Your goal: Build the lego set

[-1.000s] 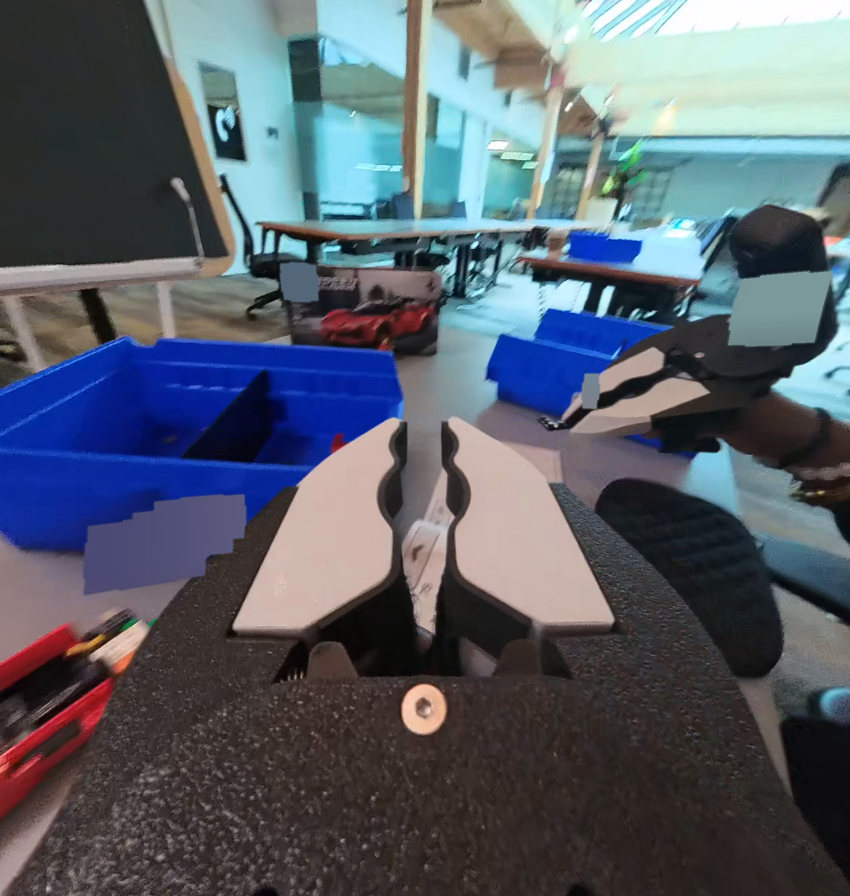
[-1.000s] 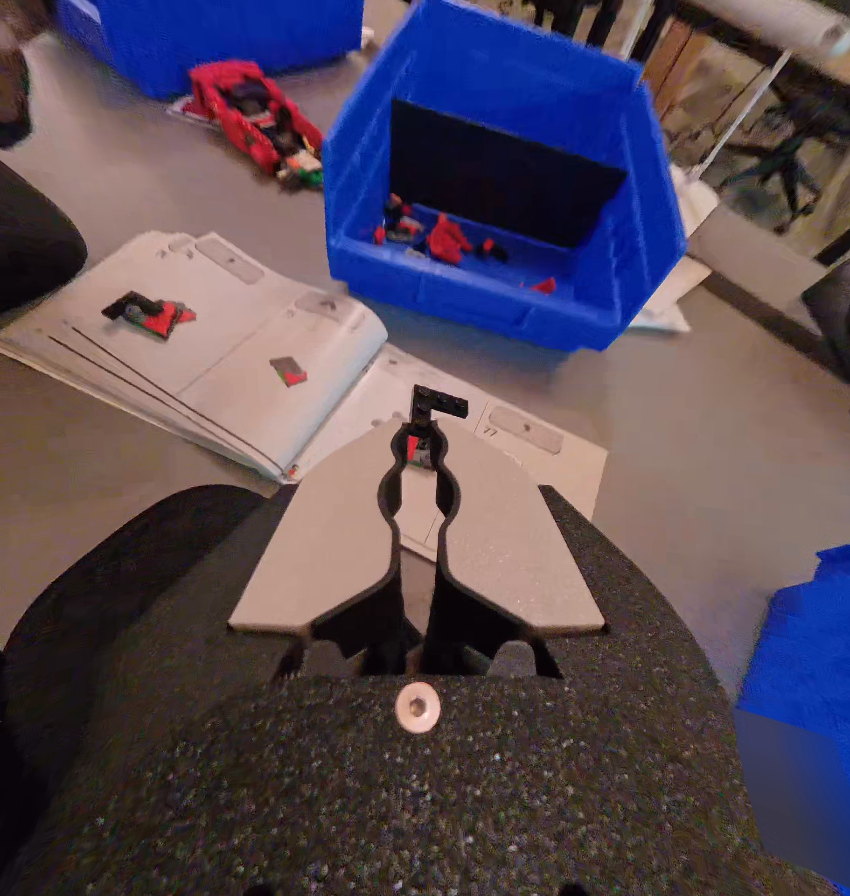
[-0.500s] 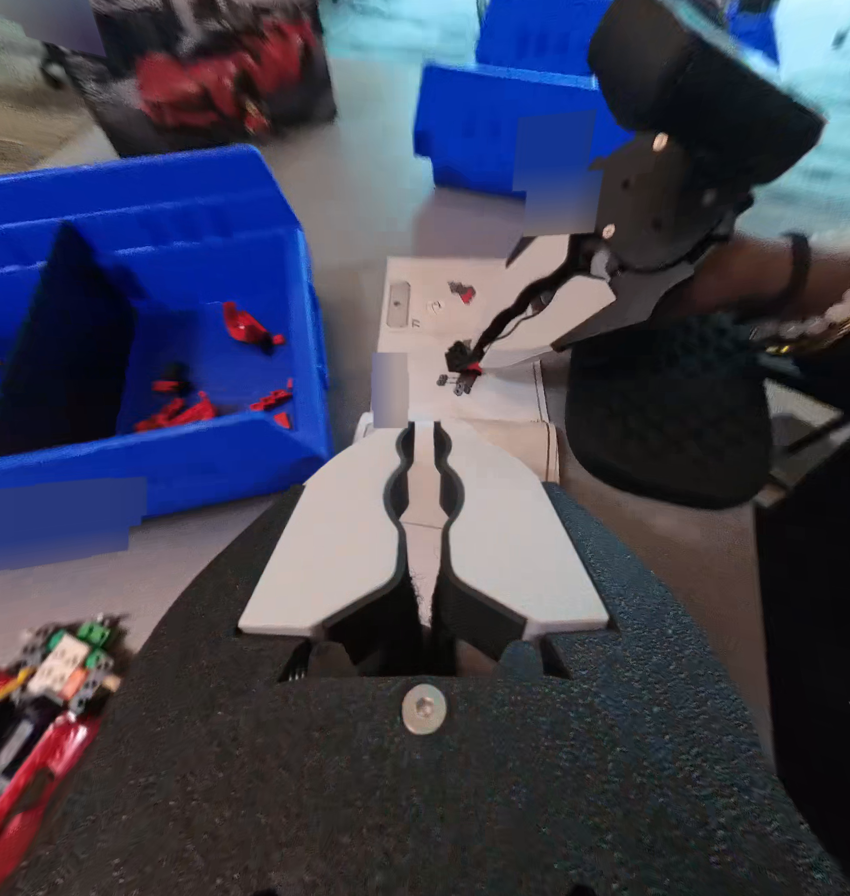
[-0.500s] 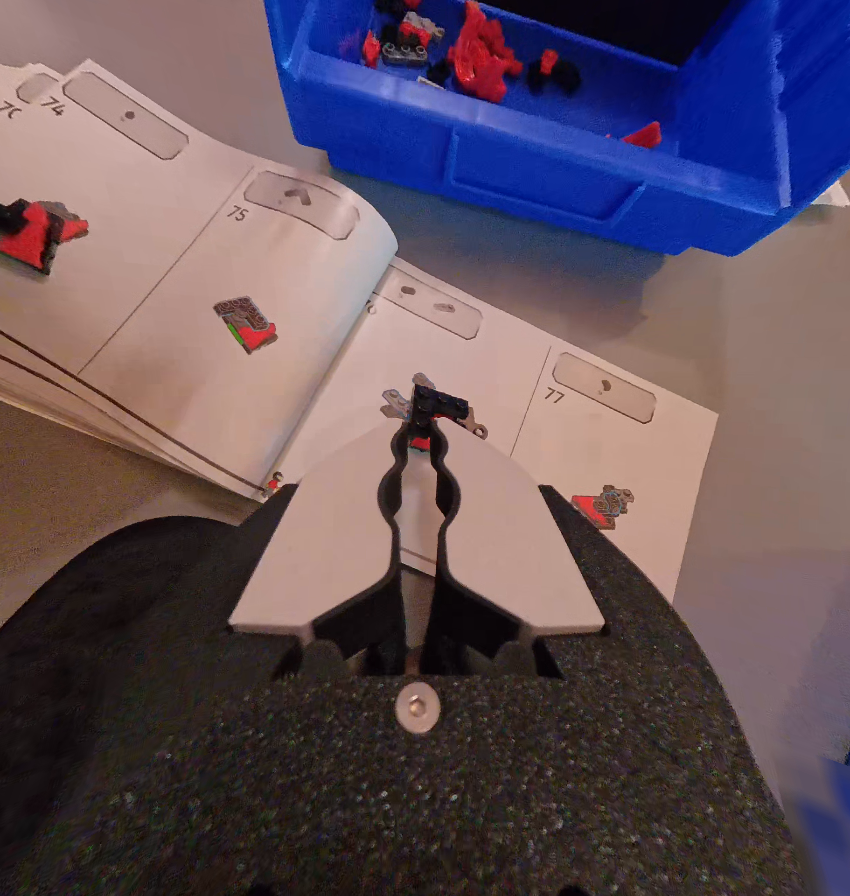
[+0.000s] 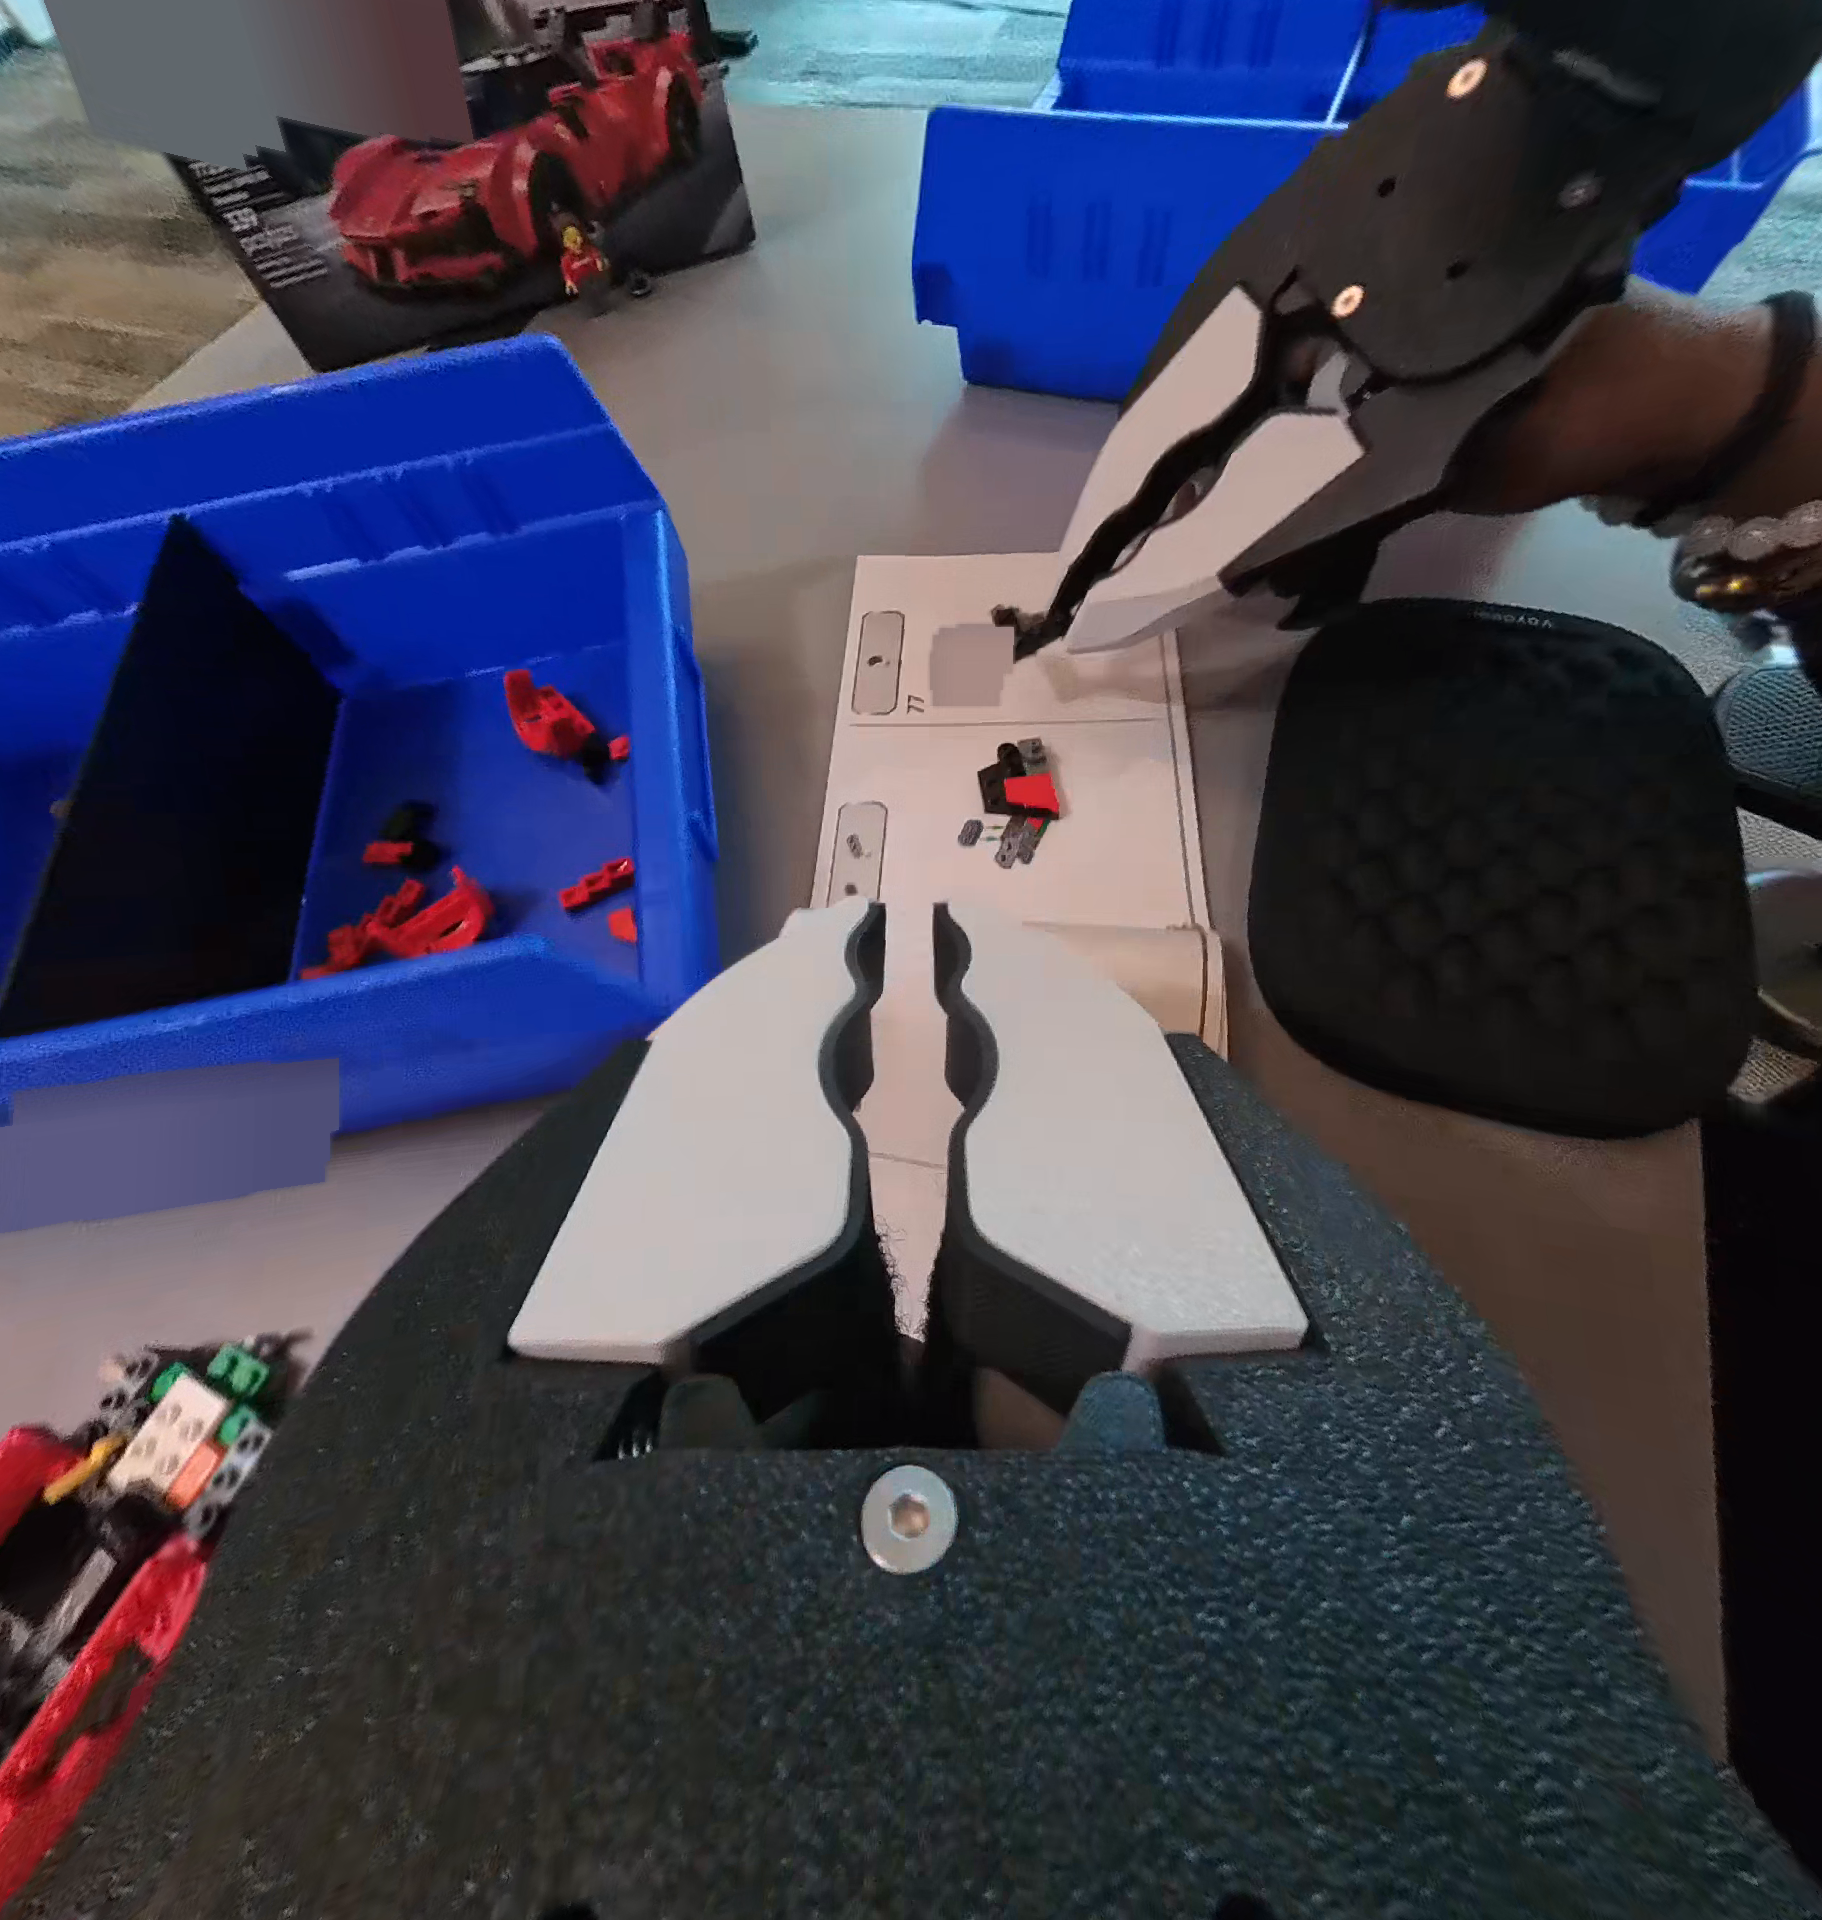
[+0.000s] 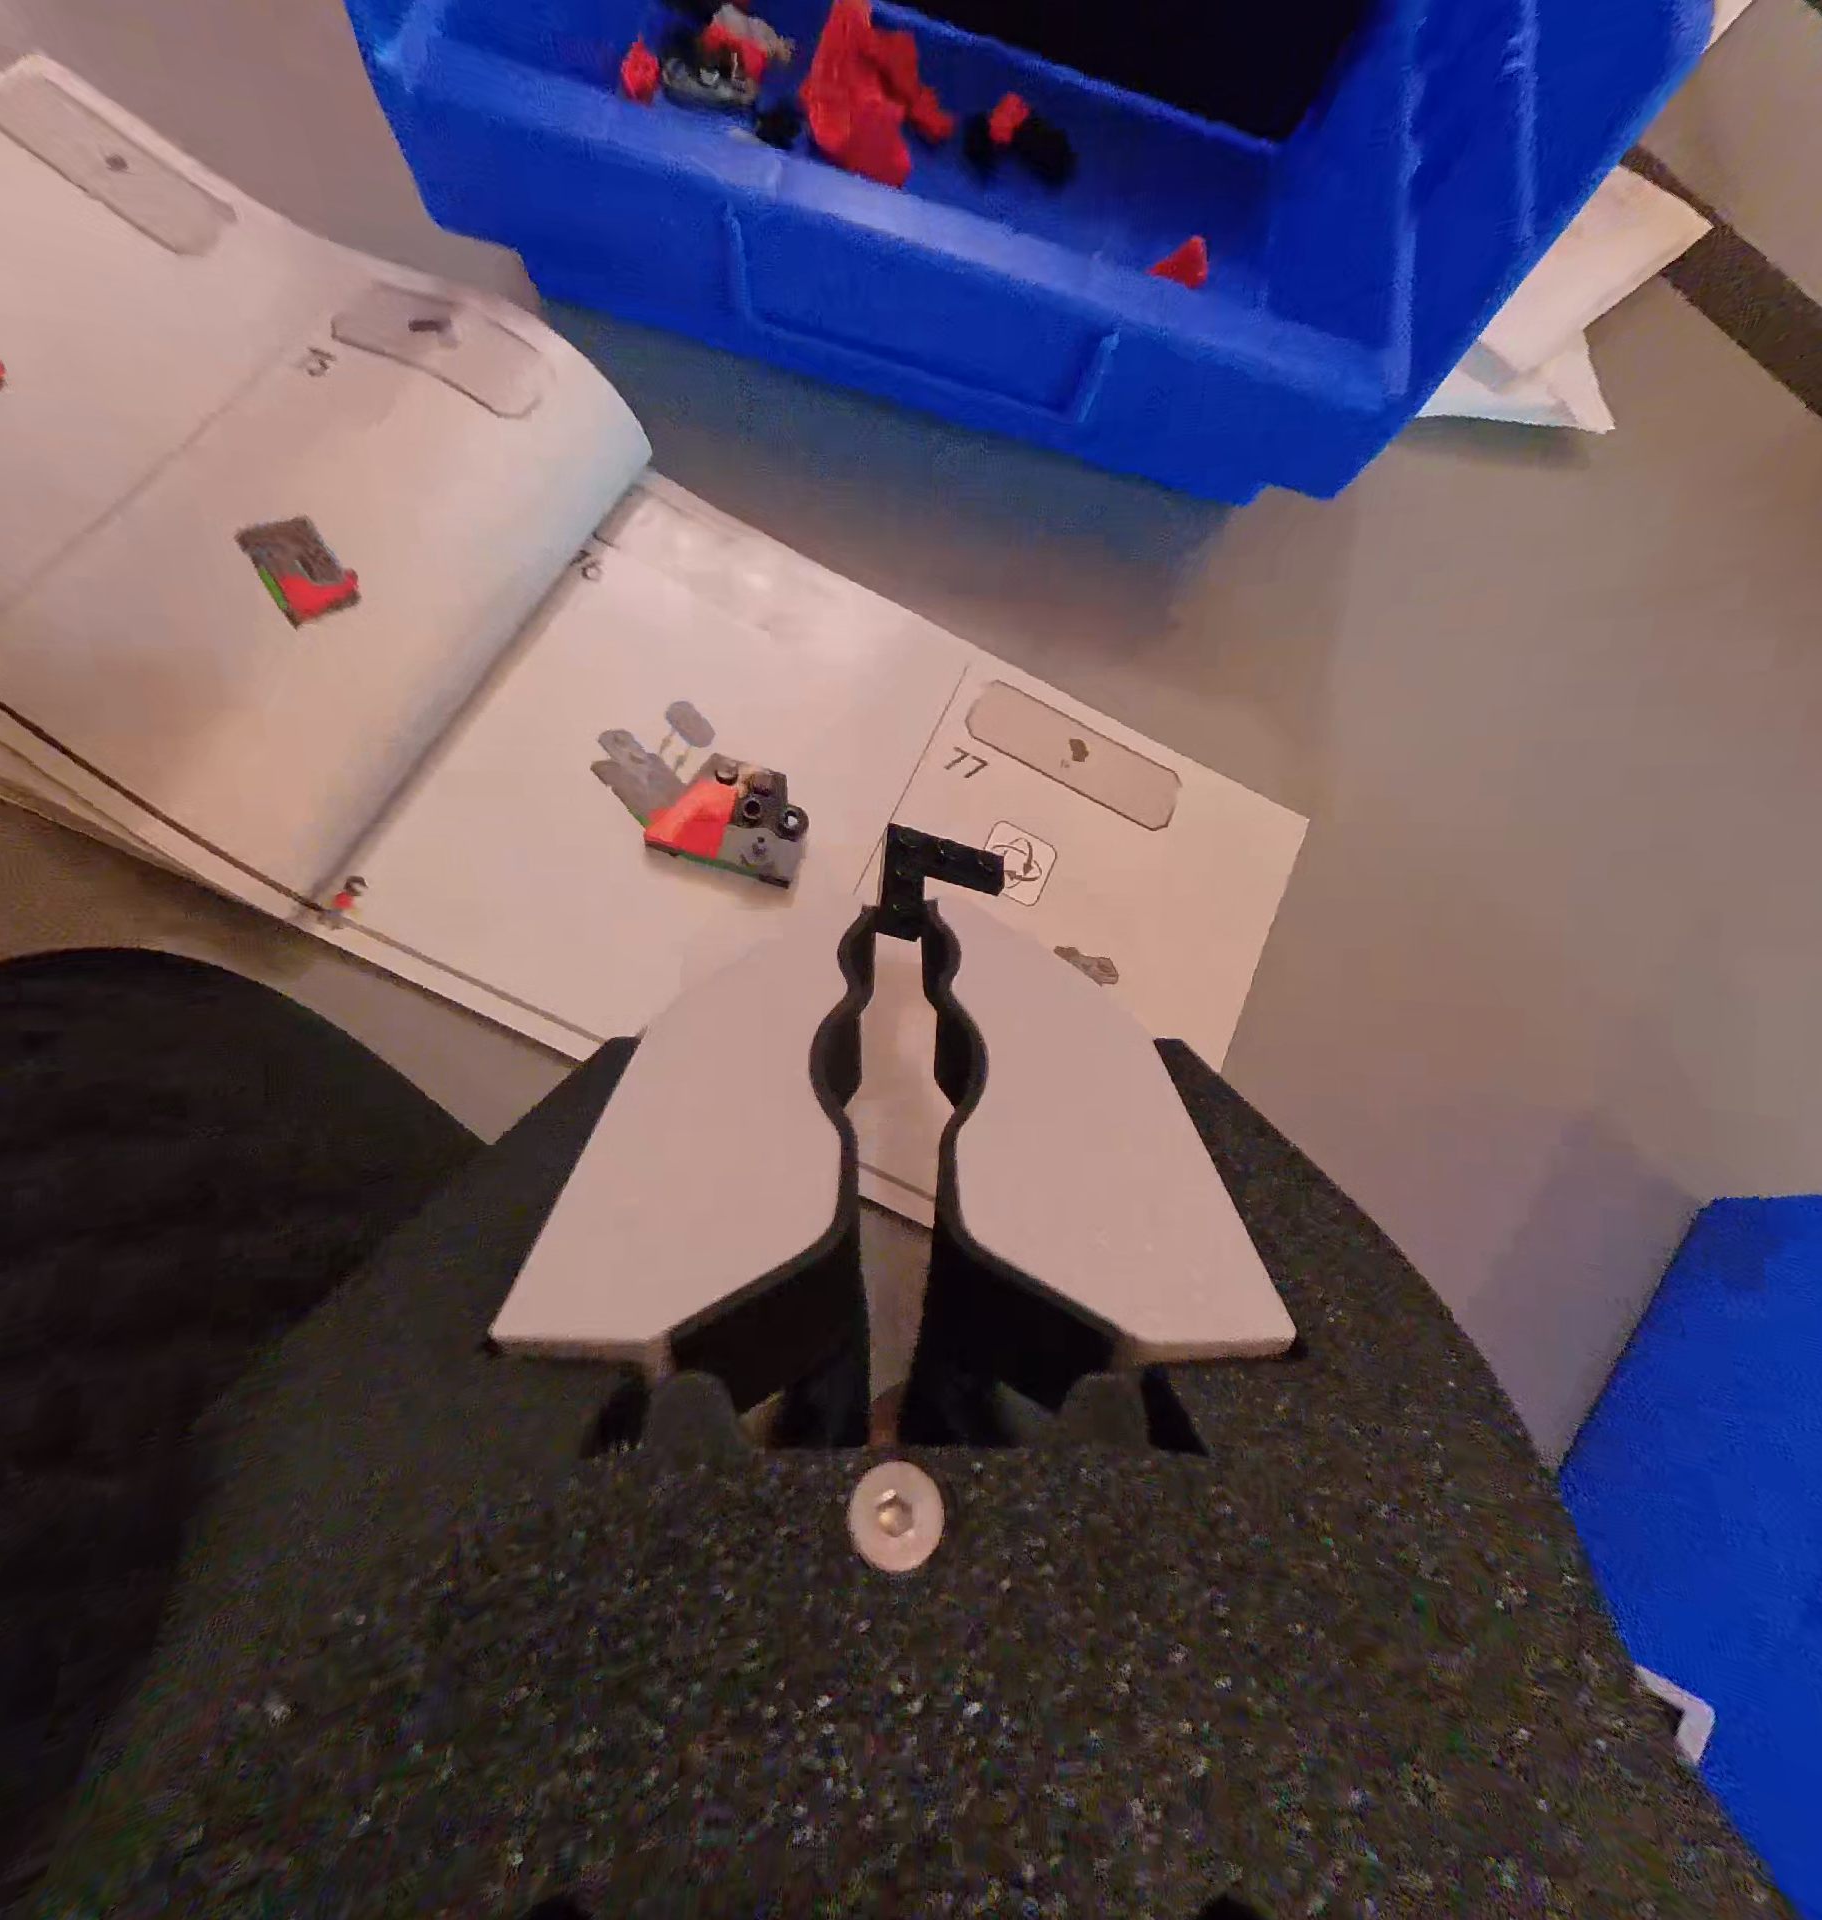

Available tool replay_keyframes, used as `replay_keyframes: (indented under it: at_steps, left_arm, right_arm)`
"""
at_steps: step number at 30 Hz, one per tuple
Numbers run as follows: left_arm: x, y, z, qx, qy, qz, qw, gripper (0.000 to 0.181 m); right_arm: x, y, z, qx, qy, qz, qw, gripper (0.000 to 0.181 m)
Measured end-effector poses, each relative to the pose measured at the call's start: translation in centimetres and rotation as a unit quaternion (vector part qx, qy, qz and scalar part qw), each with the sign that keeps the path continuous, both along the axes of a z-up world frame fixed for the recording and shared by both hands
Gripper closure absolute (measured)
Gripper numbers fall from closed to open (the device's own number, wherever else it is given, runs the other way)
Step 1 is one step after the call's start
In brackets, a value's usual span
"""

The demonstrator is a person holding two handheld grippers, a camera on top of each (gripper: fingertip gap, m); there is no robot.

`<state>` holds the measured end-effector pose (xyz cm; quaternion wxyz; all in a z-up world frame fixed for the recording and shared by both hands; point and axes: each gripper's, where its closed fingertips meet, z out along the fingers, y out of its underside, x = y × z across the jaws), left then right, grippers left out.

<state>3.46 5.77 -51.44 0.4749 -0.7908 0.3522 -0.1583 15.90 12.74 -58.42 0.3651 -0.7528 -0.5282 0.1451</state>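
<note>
Small black L-shaped lego piece [image 6: 926, 871] pinched at the very tips of the right gripper [image 6: 899, 914], one arm upright, the other pointing right, hovering over the right-hand page of the open instruction booklet [image 6: 533, 831]. Just left of it, lying on the same page: a little sub-assembly [image 6: 735, 821] of red, grey and black bricks, apart from the held piece. Seen from the left wrist, the same right gripper [image 5: 1042, 636] angled down from the far right, tips low over the far part of the page, sub-assembly [image 5: 1019, 788] nearer on the paper.

Left gripper [image 5: 907, 920] slightly parted, nothing between its pale fingers [image 5: 741, 1122], poised above the near edge of the booklet [image 5: 1094, 862].

Left of the booklet, a blue bin [image 5: 387, 1039] with a dark divider and scattered red and black loose pieces [image 5: 419, 914] in its right compartment. Near left corner: partly built red car [image 5: 65, 1538], blurred, with green, white and yellow bricks showing. Far left, the set's box [image 5: 491, 208] with a red car pictured on it, standing on the grey table [image 5: 803, 416]. Far right, more blue bins [image 5: 1052, 239]. Right of the booklet, a black padded cushion [image 5: 1489, 873]. Behind the right gripper, a wrist [image 5: 1717, 416] with bracelets.
</note>
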Motion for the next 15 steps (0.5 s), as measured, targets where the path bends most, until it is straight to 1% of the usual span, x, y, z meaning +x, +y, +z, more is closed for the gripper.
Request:
replay_keyframes:
  at_steps: [3, 5, 10, 15]
  left_arm:
    - [-1.2, -0.9, 0.2, 0.007, -0.002, 0.015, 1.0, 0.172]
    - [-2.1, -1.3, 0.7, 0.019, -0.004, 0.028, 0.999, 0.172]
    - [-4.5, -1.9, 2.1, 0.045, -0.014, 0.058, 0.997, 0.171]
    - [-5.4, -2.2, 2.2, 0.055, -0.011, 0.065, 0.996, 0.17]
  right_arm:
    - [-0.2, 0.0, -1.3, 0.015, -0.054, 0.027, 0.998, 0.173]
    - [-0.5, -0.3, -1.7, 0.029, -0.073, 0.038, 0.996, 0.173]
    - [-0.8, -1.0, -2.1, 0.021, -0.06, 0.042, 0.997, 0.173]
    - [-0.9, -1.7, -2.1, 0.011, -0.054, 0.049, 0.997, 0.173]
